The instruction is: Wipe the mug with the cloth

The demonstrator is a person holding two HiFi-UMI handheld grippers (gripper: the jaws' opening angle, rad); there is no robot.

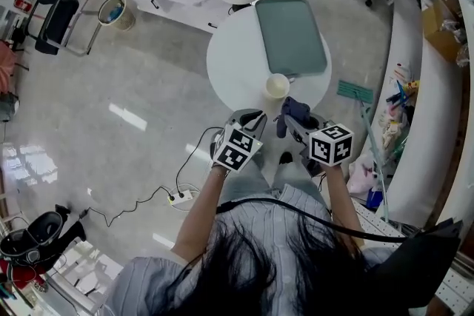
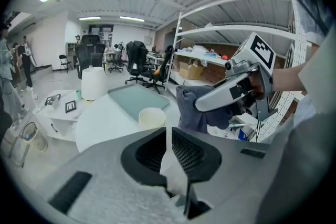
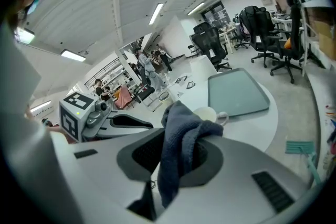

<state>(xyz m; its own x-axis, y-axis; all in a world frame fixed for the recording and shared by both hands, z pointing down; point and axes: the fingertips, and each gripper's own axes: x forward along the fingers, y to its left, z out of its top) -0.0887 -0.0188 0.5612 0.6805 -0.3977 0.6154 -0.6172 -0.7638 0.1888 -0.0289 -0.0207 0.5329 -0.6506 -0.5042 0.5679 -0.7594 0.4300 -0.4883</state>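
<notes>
While the mug (image 1: 277, 86) stood upright at the table's (image 1: 229, 63) near edge, mouth up, handle turned toward the tray (image 1: 290, 37), the right gripper (image 3: 178, 157) was clamped on the cloth (image 3: 181, 139), which hung bunched, long axis downward. The left gripper (image 2: 168, 152) beside it was closed and empty.
</notes>
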